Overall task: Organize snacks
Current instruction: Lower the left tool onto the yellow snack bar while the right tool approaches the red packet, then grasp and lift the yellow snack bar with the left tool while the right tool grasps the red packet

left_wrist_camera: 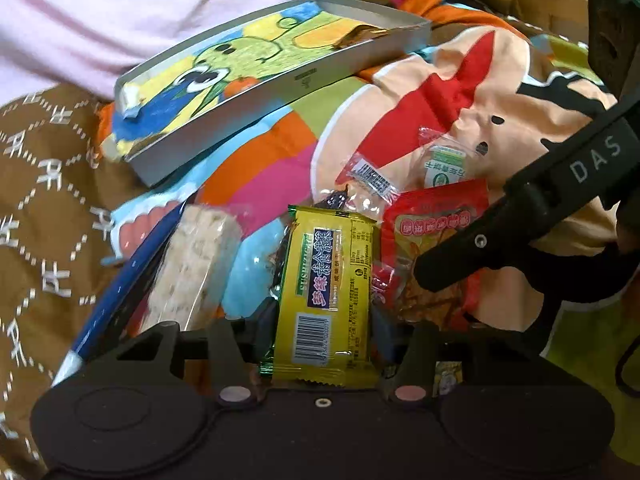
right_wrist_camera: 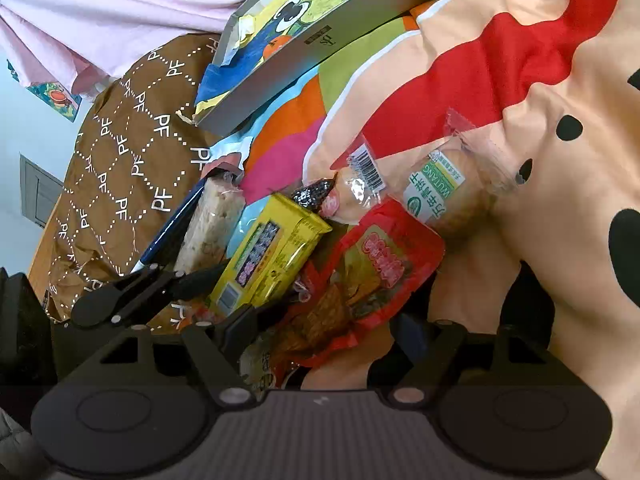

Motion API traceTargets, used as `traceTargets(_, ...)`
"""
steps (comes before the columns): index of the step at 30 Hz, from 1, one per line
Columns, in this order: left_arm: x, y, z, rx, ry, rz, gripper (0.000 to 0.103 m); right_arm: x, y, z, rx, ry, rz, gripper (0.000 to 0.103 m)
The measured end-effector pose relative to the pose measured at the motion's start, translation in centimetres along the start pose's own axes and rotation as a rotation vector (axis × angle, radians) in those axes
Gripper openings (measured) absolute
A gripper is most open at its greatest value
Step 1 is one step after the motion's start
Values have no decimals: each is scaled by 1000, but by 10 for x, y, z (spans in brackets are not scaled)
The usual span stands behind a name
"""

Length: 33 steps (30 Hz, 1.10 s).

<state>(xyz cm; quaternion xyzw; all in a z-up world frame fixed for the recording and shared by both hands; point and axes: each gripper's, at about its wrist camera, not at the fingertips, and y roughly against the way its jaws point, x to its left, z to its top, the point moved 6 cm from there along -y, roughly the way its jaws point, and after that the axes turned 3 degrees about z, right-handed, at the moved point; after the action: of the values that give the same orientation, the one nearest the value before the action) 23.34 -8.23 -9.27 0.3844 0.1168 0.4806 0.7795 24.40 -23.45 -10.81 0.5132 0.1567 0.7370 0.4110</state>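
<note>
The shallow grey box (left_wrist_camera: 256, 92) sits tilted on the colourful cartoon bedspread (left_wrist_camera: 480, 92), up at the far left, holding only a small brown scrap in its far corner; its printed floor is otherwise bare. Below it the snacks crowd together: a pale rice bar (left_wrist_camera: 196, 264), a yellow packet (left_wrist_camera: 328, 288), a red packet (right_wrist_camera: 380, 272), a clear-wrapped biscuit (right_wrist_camera: 452, 188). A brown patterned cloth (left_wrist_camera: 44, 208) borders the pile on the left, and open bedspread spreads to the right. The left gripper (left_wrist_camera: 324, 332) has its fingers closed on the yellow packet's near end, gripping it at both sides. The right gripper (right_wrist_camera: 332, 328) hangs spread wide over the red packet, not pinching it.
</note>
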Motion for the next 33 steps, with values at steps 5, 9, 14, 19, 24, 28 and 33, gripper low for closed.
traceTargets(5,10,9,-9,21,117,-22,51,-3,0,0,-1,-17,3,66)
traceTargets(9,23,17,-21,50,251,-37,50,-9,-3,0,10,-54,10,60)
traceTargets(14,34,20,-34,64,375,-48,51,-17,-8,2,15,-99,13,45)
traceTargets(19,36,22,-34,71,401,-48,53,-21,-9,3,-7,-145,47,26)
traceTargets(24,35,23,-33,66,411,-60,63,-8,-7,4,-29,-120,121,27)
traceTargets(28,33,20,-31,71,407,-62,65,-1,-13,7,-43,-109,132,43)
traceTargets(33,36,12,-32,101,411,-48,60,0,-29,7,-16,-138,124,43)
